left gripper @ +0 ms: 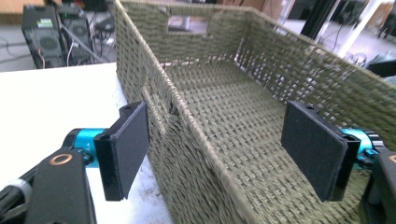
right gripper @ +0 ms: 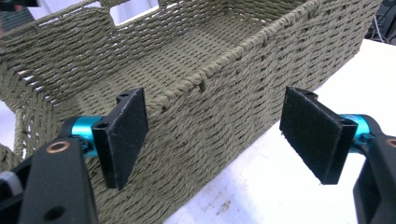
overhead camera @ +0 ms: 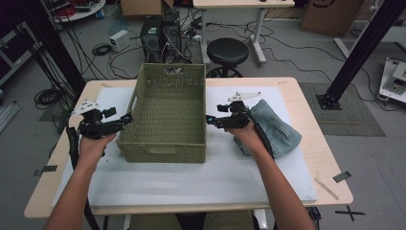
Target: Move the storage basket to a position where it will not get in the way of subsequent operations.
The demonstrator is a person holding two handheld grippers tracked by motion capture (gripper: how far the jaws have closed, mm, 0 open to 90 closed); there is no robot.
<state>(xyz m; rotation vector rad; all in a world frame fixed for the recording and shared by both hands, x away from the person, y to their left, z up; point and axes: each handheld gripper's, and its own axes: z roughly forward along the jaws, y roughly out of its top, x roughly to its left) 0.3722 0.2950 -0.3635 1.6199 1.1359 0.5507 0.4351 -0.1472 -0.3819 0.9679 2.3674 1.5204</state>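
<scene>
Both the left gripper [overhead camera: 128,118] and right gripper [overhead camera: 209,120] stand spread wide, straddling the woven basket's [overhead camera: 165,143] side rims without pinching.

I see olive-green woven basket [overhead camera: 165,115]: rectangular, upright, open top, empty, handle cut-outs in end walls. Sits on white mat [overhead camera: 225,167], toward mat's far edge, left of centre.

The hand-held gripper [right gripper: 212,135] holds its jaws wide apart, straddling the green woven basket's [right gripper: 224,93] rim without touching.
</scene>
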